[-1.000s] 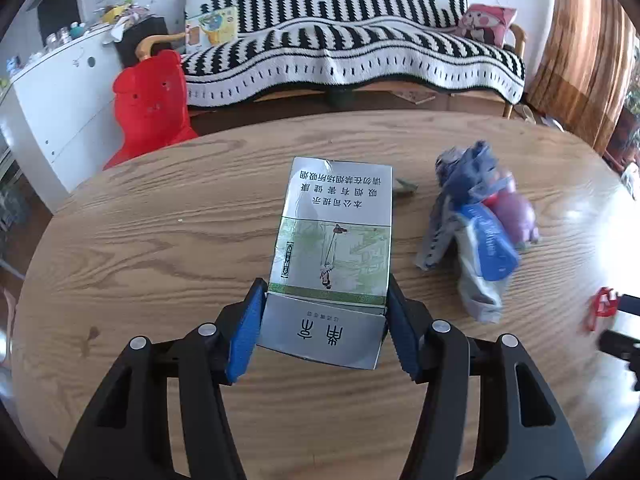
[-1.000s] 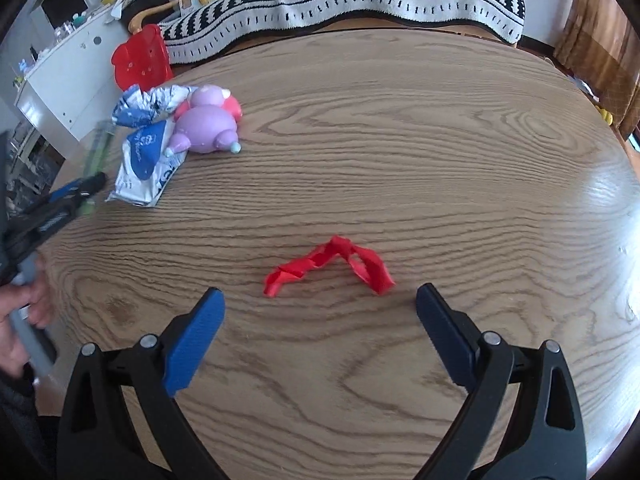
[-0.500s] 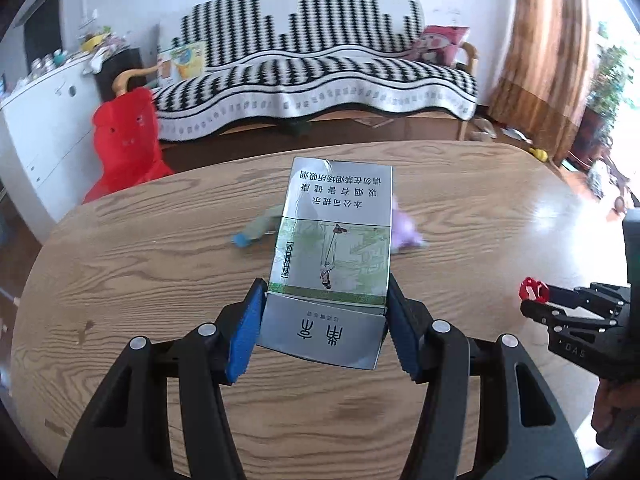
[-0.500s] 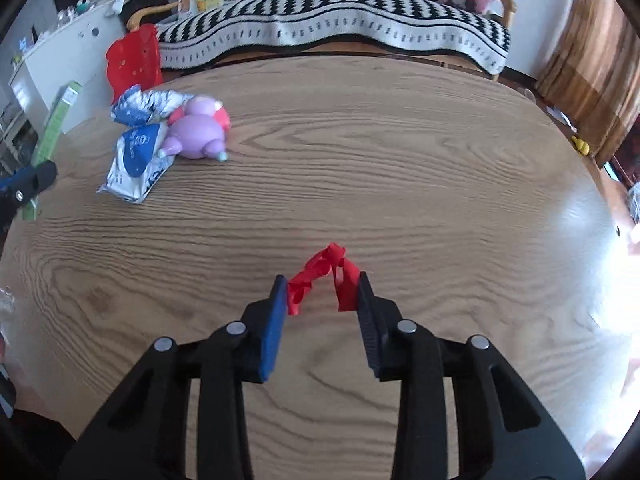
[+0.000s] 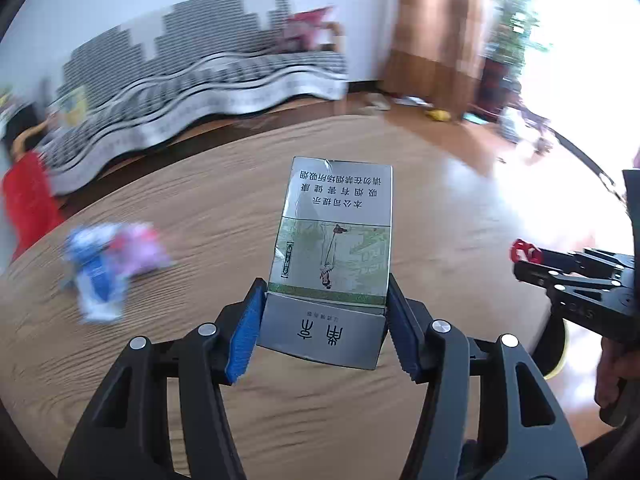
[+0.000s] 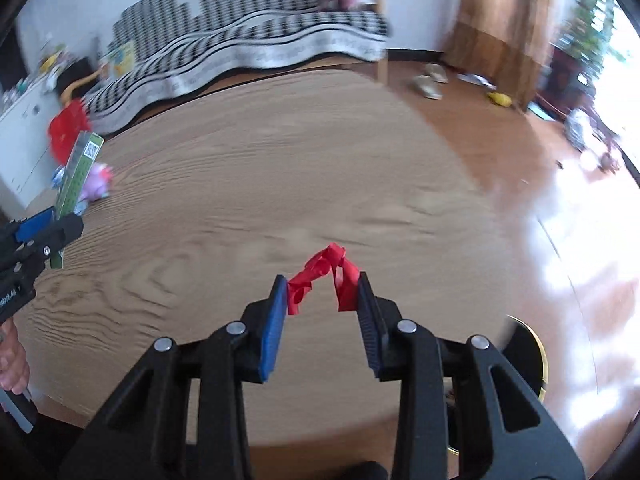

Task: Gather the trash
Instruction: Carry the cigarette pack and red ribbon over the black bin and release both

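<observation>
We carry two pieces of trash above the round wooden table (image 6: 280, 184). Our left gripper (image 5: 324, 320) is clamped on the lower end of a silver-and-green cigarette pack (image 5: 332, 240), which stands up between the blue pads with most of its length sticking out past them. Our right gripper (image 6: 322, 312) is drawn narrow on a crumpled red strip (image 6: 320, 276); its two loose ends sit against the pads and the knot in the middle arches clear of them, over the near part of the table.

Left on the table, toward its far left side from where we stand, lies a blue-and-white wrapper (image 5: 96, 280) touching a purple-and-pink toy (image 5: 138, 248); both are blurred, so we cannot say more about them. A yellow-rimmed round thing (image 6: 528, 356) shows just past the near right edge of the table, possibly the bin, though we cannot tell.

The weak point, we judge, is the red strip: it is thin and held only by its ends, so a quick swing could pull an end out and drop it on the floor. The pack is gripped low, so it could pivot or slide out if bumped against the right gripper, which is near it. We also risk grabbing the toy along with the wrapper later.
</observation>
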Available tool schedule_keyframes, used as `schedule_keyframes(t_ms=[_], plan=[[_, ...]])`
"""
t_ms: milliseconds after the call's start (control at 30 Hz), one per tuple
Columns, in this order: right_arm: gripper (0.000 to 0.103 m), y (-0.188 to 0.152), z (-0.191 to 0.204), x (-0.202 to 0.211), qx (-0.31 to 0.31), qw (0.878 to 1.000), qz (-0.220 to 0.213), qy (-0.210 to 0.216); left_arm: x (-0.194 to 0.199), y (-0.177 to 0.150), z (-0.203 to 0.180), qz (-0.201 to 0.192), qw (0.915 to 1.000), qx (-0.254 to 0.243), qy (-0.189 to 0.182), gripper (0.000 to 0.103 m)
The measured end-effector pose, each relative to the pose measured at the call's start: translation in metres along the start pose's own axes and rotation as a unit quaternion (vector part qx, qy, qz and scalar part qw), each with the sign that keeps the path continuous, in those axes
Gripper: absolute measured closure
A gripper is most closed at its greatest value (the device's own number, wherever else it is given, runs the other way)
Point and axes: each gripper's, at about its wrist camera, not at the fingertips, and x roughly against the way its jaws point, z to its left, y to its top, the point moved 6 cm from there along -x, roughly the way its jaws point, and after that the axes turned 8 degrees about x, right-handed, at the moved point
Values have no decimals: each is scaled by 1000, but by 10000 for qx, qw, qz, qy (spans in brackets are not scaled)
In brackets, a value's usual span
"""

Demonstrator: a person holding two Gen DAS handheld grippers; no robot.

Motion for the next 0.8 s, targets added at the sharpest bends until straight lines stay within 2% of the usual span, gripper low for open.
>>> schedule_keyframes(t_ms=[200, 400, 567, 700, 800], plan=[[68, -54, -108, 19, -780, 9961, 63, -418, -10, -13, -127, 33, 9947, -536, -872, 46], [67, -116, -197, 23, -1612, 9849, 215, -586, -31, -53, -230, 382, 9809, -1118, -1542, 46], [67, -165, -248, 1, -2320, 9698, 649, -378, -47, -85, -278, 629, 9708, -1537, -1730, 46], [65, -187, -260, -23, -2651, 9569, 1174, -169, -60, -99, -299, 840, 9660, -1635, -1816, 46], [64, -190, -255, -35, -2629, 9546, 1399, -101, -71, -100, -301, 961, 9646, -1642, -1827, 46]])
